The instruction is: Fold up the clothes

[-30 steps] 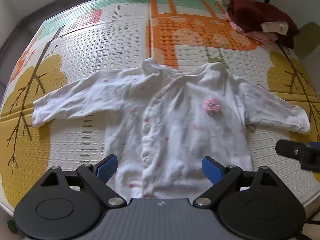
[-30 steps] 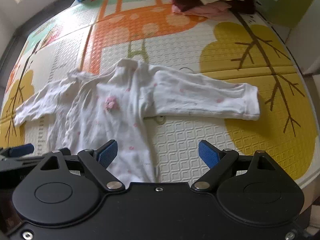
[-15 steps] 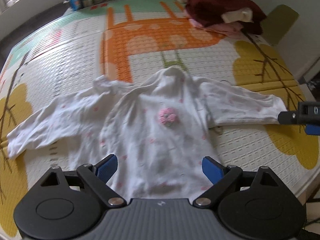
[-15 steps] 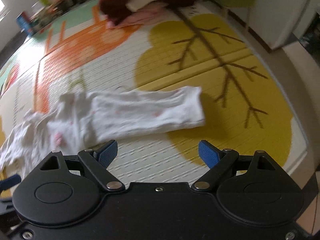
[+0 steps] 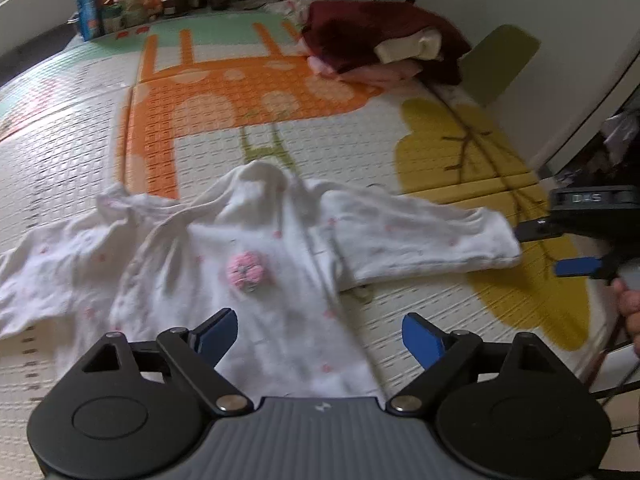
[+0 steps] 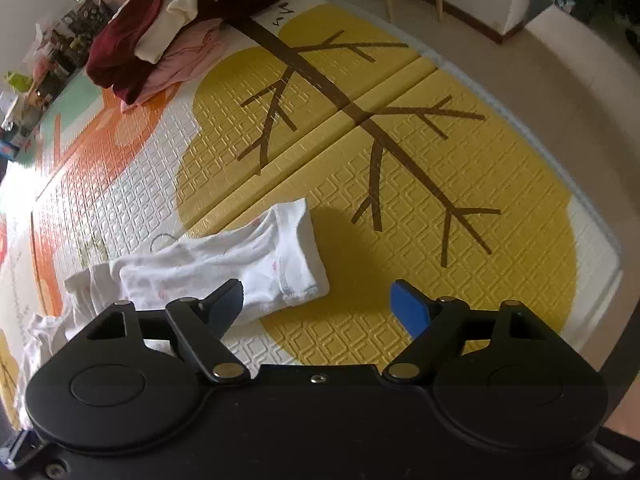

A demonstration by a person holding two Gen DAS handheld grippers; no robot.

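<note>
We find a white baby top [image 5: 256, 264] lying face up and spread on a patterned foam play mat [image 5: 420, 308], pink dots across the fabric and a pink knitted flower [image 5: 245, 270] on its chest. One sleeve [image 6: 256, 264] runs out onto the yellow tree-crown print [image 6: 460, 240]; the other trails off toward the opposite edge of the left wrist view.

Left gripper [image 5: 320, 336] — jaws wide apart, holding nothing, poised over the lower hem of the top, blue pads [image 5: 216, 332] on either side of the body fabric.

Right gripper [image 6: 318, 306] — jaws also wide apart and empty. It sits at the cuff end of the outstretched sleeve: one finger overlaps the sleeve in its own view, the other is over bare yellow mat. From the left wrist view we see this gripper at the far right, just beyond the cuff, with part of a hand [image 5: 628, 304] behind it. We cannot tell whether it touches the cloth.

At the far end of the mat, a heap of clothes [image 6: 168, 36] — maroon on top, cream and pink beneath. Past it, a green chair [image 5: 500, 64]; bottles and boxes [image 5: 132, 4] line the mat's far edge.
</note>
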